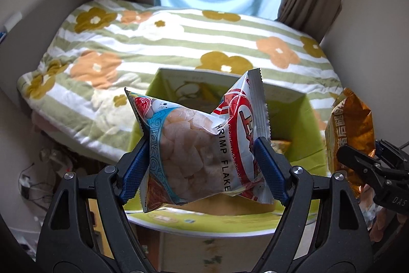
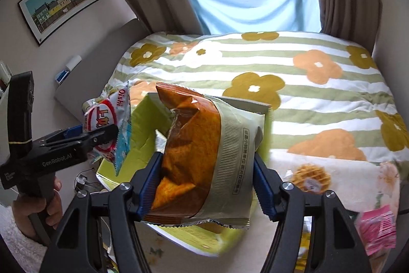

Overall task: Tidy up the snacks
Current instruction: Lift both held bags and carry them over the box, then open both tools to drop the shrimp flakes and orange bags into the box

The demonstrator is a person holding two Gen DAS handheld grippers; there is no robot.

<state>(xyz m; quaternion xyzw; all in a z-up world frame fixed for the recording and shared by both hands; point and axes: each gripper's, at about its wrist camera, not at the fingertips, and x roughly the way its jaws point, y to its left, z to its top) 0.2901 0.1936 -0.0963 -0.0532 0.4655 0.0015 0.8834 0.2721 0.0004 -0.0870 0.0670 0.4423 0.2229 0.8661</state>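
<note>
1. Here, in the left wrist view, the left gripper point(image 1: 204, 157) is clenched on the shrimp flakes bag point(image 1: 199, 145), held above the open green box point(image 1: 296, 124). The pads pinch only the bag's sides; the air-filled film could slip and fall outside the box.
2. In the right wrist view, the right gripper point(image 2: 207, 183) grasps the orange snack bag point(image 2: 202, 157) over the same box. Both bags hang close above 1 opening, so simultaneous lowering risks collision or a jam against the box wall.
</note>
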